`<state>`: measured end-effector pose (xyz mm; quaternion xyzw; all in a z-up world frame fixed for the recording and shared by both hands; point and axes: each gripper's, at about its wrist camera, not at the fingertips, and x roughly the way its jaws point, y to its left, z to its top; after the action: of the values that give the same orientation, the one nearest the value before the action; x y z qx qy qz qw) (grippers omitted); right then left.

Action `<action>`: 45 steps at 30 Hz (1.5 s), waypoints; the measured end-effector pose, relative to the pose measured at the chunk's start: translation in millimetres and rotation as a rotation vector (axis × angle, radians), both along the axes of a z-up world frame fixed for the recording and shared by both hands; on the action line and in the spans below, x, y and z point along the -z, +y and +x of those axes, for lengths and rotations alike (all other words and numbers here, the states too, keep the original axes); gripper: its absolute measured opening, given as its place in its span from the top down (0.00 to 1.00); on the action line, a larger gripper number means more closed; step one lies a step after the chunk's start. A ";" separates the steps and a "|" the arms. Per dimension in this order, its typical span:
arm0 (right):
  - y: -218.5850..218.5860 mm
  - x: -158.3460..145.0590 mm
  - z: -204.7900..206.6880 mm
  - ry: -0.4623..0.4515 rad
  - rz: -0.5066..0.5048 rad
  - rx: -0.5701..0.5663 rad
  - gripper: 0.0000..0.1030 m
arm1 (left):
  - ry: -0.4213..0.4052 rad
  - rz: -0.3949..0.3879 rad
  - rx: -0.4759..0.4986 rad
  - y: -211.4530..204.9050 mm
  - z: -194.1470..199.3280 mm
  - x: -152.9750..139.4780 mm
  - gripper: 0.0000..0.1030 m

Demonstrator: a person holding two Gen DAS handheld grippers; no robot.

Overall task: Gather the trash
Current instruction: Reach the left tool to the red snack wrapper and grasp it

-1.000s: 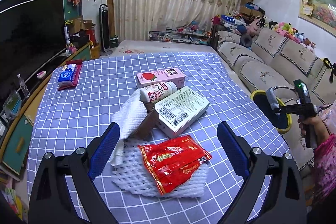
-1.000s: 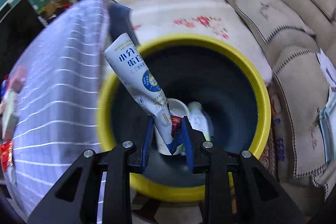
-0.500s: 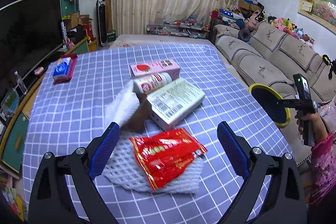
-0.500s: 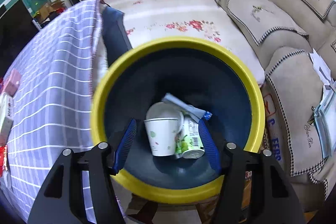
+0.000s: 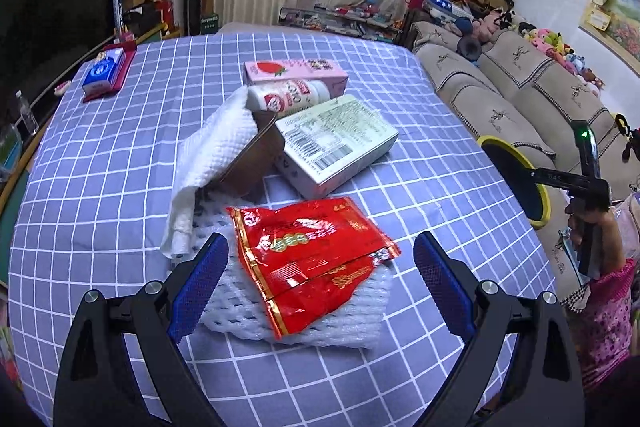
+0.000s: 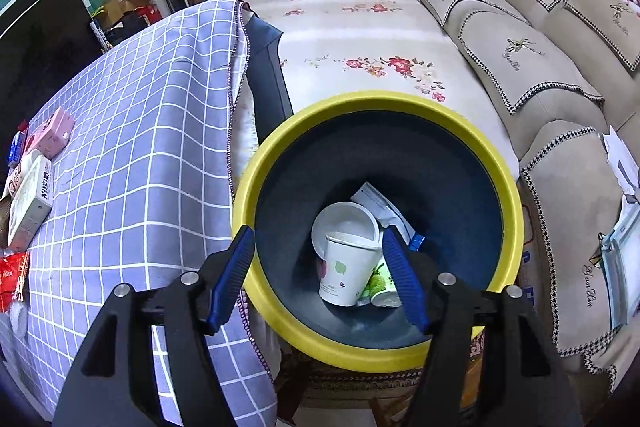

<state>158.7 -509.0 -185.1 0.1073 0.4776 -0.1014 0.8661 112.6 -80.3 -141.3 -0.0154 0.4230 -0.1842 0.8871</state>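
My left gripper is open and empty, low over a red snack wrapper that lies on a white foam net. Behind them lie a white paper towel, a brown box, a pale green carton, a white bottle and a pink carton. My right gripper is open and empty above the yellow-rimmed bin, which holds a white paper cup, a lid, a green-printed cup and a white pouch. The right gripper also shows in the left wrist view.
The table has a blue checked cloth; its edge runs beside the bin. A tissue pack on a red tray sits at the far left corner. A beige sofa stands right of the bin, a TV at the left.
My right gripper opened and let the white pouch fall into the bin, then rose a little. My left gripper came down closer over the red wrapper.
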 end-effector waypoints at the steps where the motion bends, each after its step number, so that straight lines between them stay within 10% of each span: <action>1: 0.7 0.5 0.6 0.001 0.002 -0.002 0.39 | 0.010 -0.002 0.001 0.1 1.9 1.9 0.10; 38: 0.9 12.7 3.7 0.024 0.017 -0.015 0.36 | 0.189 -0.074 0.134 -59.0 51.9 33.0 0.24; 45: 1.1 15.5 4.1 0.027 0.023 -0.020 0.36 | 0.201 -0.073 0.124 -69.9 58.1 38.0 0.72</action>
<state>162.7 -507.9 -200.6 0.1109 0.4914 -0.0885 0.8593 170.7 -150.2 -179.3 -0.0397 0.5028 -0.2517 0.8260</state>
